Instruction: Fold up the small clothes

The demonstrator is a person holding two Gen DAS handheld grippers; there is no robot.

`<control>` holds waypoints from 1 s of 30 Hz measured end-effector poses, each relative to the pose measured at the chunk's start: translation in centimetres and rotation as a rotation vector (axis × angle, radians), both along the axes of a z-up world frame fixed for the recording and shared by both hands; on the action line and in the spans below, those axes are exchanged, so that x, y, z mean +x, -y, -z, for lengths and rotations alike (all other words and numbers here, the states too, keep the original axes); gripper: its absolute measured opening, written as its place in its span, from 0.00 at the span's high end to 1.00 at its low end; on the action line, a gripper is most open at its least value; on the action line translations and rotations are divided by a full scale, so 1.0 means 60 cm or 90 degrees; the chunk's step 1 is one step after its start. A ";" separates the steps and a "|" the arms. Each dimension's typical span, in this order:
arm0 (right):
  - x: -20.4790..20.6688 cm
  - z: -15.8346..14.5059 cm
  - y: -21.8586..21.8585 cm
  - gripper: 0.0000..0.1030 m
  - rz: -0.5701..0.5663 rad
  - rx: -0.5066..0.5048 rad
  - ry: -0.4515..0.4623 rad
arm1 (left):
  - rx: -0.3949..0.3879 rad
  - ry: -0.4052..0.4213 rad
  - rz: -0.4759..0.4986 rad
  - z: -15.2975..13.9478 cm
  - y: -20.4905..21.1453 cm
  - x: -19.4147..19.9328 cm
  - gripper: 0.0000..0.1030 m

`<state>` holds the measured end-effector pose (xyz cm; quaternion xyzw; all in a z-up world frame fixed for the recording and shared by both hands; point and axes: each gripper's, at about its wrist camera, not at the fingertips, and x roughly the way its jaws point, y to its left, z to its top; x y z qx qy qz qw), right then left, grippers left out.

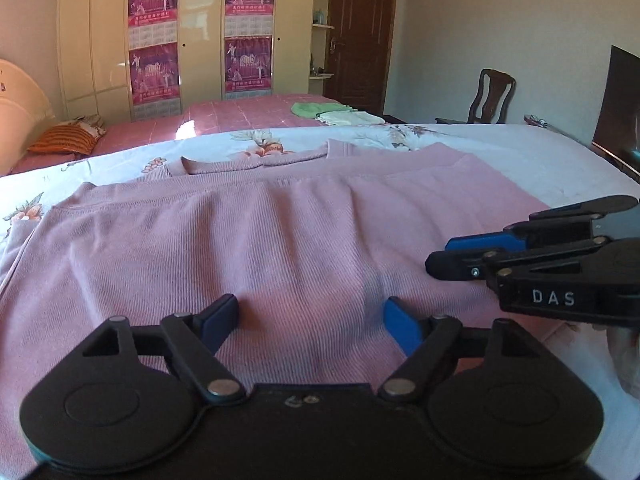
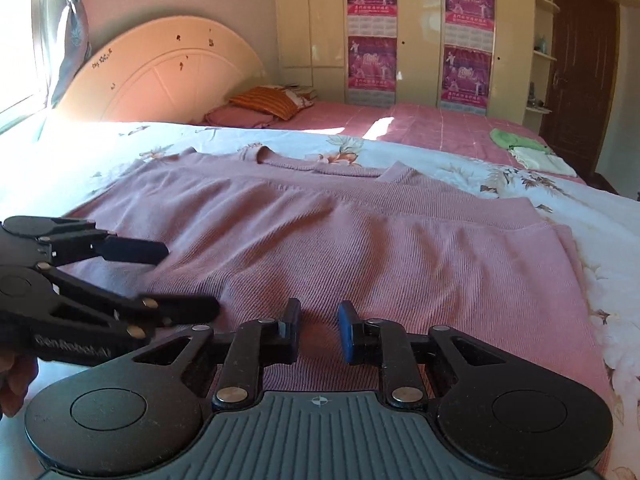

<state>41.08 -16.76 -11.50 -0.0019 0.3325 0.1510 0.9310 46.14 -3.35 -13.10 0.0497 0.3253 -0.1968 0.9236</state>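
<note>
A pink ribbed sweater (image 1: 248, 240) lies flat on a floral white sheet, neck toward the far side, with both sleeves folded in over the body; it also shows in the right wrist view (image 2: 360, 240). My left gripper (image 1: 310, 314) is open and empty just above the sweater's near hem. My right gripper (image 2: 319, 326) is open with a narrower gap, empty, over the hem further right. Each gripper shows in the other's view: the right gripper (image 1: 440, 256) at the right edge, the left gripper (image 2: 188, 278) at the left edge.
The floral sheet (image 1: 540, 160) covers the near bed. Behind is a pink-covered bed (image 2: 440, 124) with folded green and cream clothes (image 1: 332, 114), an orange pillow (image 2: 264, 102) and a headboard (image 2: 160, 72). A chair (image 1: 490, 98), wardrobe and door stand at the back.
</note>
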 end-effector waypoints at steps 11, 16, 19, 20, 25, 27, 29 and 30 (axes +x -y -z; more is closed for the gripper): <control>-0.037 0.005 0.160 0.80 0.142 -0.098 -0.013 | -0.029 -0.006 -0.137 -0.010 -0.195 -0.033 0.31; -0.048 -0.011 0.168 0.80 0.155 -0.080 -0.008 | -0.041 -0.010 -0.139 -0.030 -0.204 -0.039 0.32; -0.066 -0.040 0.137 0.80 0.135 -0.030 0.026 | -0.064 -0.002 -0.126 -0.045 -0.179 -0.053 0.29; -0.070 -0.044 0.118 0.80 0.115 -0.015 0.027 | -0.068 -0.003 -0.117 -0.046 -0.167 -0.056 0.29; -0.091 -0.014 0.012 0.80 -0.017 -0.015 -0.008 | -0.043 -0.026 -0.079 -0.014 -0.099 -0.084 0.28; -0.102 0.004 -0.007 0.80 -0.032 -0.056 -0.008 | -0.010 -0.011 -0.073 -0.007 -0.096 -0.102 0.27; -0.109 0.006 0.009 0.80 -0.016 -0.052 -0.008 | -0.005 -0.002 -0.095 -0.007 -0.120 -0.118 0.26; -0.109 0.003 0.023 0.80 0.005 -0.046 -0.012 | -0.003 0.000 -0.115 -0.007 -0.138 -0.123 0.26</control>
